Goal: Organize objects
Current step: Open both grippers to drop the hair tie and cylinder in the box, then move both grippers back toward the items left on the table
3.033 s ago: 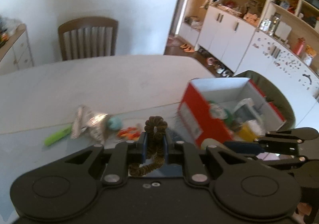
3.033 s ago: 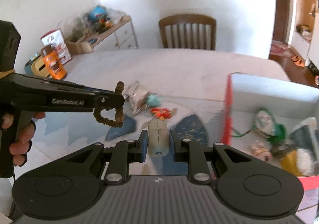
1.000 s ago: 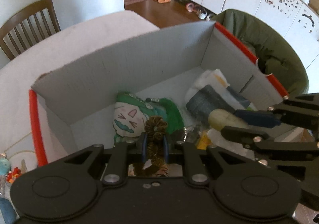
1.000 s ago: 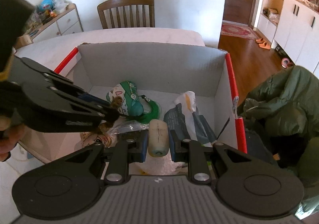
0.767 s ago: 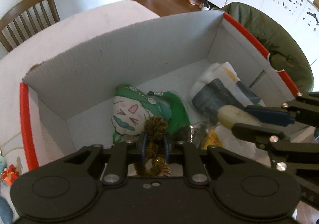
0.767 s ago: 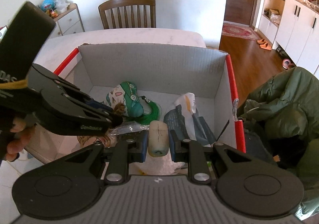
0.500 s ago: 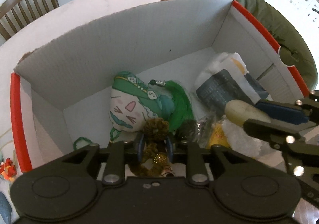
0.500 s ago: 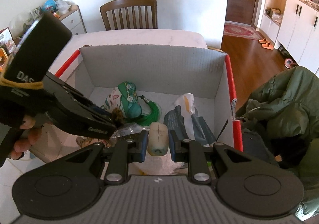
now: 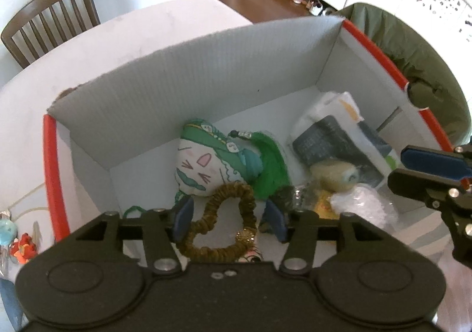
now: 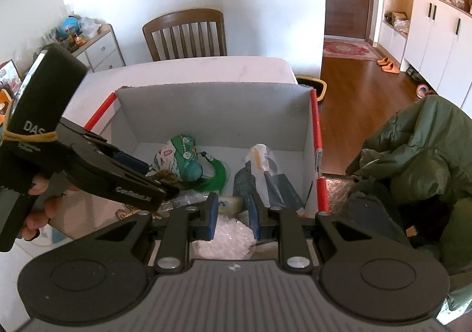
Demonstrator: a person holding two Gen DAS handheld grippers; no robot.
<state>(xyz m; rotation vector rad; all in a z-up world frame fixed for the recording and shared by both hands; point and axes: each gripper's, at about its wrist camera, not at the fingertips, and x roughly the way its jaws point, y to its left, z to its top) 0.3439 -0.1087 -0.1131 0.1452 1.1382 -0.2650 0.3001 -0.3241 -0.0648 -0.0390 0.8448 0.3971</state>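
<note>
A grey cardboard box (image 9: 206, 72) with a red rim sits on the table. My left gripper (image 9: 229, 218) is open low inside it. A brown scrunchie (image 9: 230, 190) lies loose between its fingers, on the things in the box. My right gripper (image 10: 233, 214) is open over the box's near right part. A cream oval object (image 10: 230, 203) lies just beyond its fingertips. In the left wrist view this cream object (image 9: 333, 175) rests on the pile, apart from the right gripper (image 9: 413, 169). The right wrist view shows the left gripper (image 10: 165, 184) and the scrunchie (image 10: 165, 175).
Also in the box are a green-and-white cat-face pouch (image 9: 203, 160), a green tassel (image 9: 271, 160), a dark packet in plastic (image 9: 333, 140) and bubble wrap (image 9: 360, 205). A green jacket (image 10: 413, 160) lies right of the box. A wooden chair (image 10: 185, 34) stands beyond the table.
Both grippers carried their objects from above the table into the box. The left gripper has opened and the scrunchie dropped loose. The cream object has left the right gripper and lies on the pile.
</note>
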